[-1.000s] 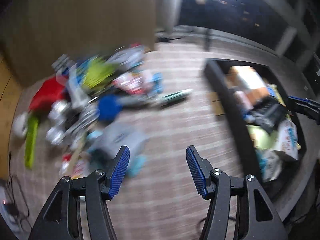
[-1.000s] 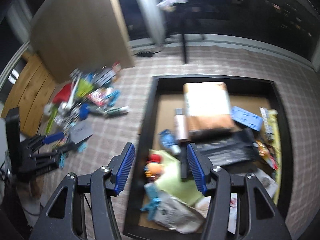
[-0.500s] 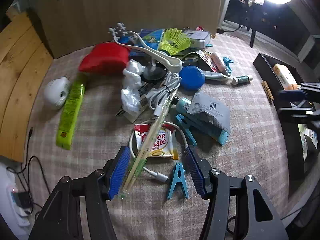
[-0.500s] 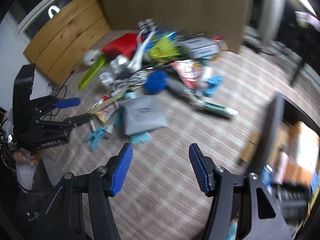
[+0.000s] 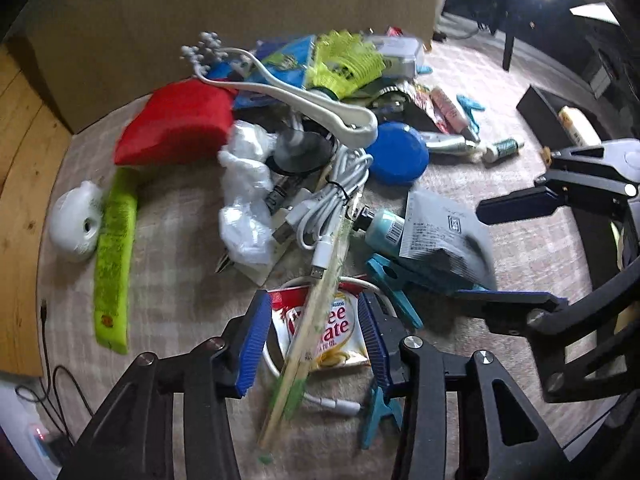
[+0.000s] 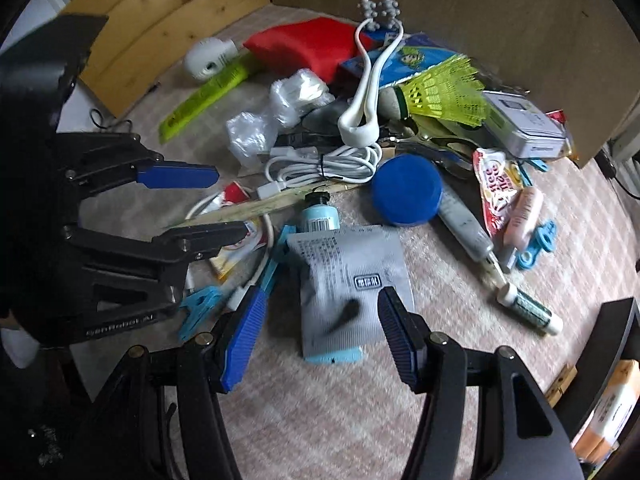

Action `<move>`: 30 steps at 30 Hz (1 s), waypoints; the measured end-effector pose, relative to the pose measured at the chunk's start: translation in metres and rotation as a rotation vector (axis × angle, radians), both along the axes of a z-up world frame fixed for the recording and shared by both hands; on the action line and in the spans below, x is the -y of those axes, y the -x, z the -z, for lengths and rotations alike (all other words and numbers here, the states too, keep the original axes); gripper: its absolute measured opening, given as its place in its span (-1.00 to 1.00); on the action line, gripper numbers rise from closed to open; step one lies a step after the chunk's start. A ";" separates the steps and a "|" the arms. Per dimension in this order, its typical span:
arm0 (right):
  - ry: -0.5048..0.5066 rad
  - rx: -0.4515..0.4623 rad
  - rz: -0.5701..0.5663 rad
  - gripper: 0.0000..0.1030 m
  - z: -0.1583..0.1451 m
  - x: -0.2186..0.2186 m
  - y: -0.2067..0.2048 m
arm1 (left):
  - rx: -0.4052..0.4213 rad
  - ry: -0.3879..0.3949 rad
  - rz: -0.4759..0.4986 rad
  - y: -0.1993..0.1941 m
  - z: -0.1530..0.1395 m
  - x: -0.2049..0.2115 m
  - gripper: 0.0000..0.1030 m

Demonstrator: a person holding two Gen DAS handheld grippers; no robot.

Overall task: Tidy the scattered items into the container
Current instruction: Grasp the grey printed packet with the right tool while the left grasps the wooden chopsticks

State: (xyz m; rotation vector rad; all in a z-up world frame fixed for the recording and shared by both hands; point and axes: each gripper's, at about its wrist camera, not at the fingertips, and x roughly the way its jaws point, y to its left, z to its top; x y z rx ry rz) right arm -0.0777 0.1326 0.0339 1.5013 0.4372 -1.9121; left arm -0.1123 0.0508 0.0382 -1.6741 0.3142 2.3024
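Container (image 6: 616,332) at right edge holds boxes; left tool (image 5: 312,336) and right tool (image 6: 320,320) gape empty.

Half a second ago the left gripper (image 5: 314,340) hung short of the coffee sachet (image 5: 324,328); its spread jaws now flank it and the wrapped chopsticks (image 5: 308,344). The right gripper (image 6: 320,328), a second ago over the black container (image 6: 616,344), has swung toward 9 o'clock and now brackets the grey pouch (image 6: 348,276), jaws apart.
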 end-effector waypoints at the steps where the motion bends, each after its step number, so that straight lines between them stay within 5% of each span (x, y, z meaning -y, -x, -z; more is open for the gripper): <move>1: -0.019 -0.006 -0.002 0.09 0.004 0.002 0.001 | 0.006 0.012 0.013 0.001 0.003 -0.002 -0.19; 5: -0.060 0.003 0.010 -0.13 0.017 -0.001 0.008 | 0.031 0.023 0.057 0.004 0.014 -0.007 -0.30; 11: 0.010 0.092 0.041 -0.39 0.018 -0.016 0.013 | 0.063 -0.015 0.068 0.003 0.014 0.004 -0.71; 25: 0.087 0.129 0.096 -0.77 0.000 -0.039 0.010 | 0.058 0.000 0.049 -0.009 0.011 -0.007 -0.76; 30: 0.157 0.140 0.146 -0.81 -0.013 -0.061 0.002 | 0.075 -0.080 0.011 -0.021 -0.001 -0.005 -0.78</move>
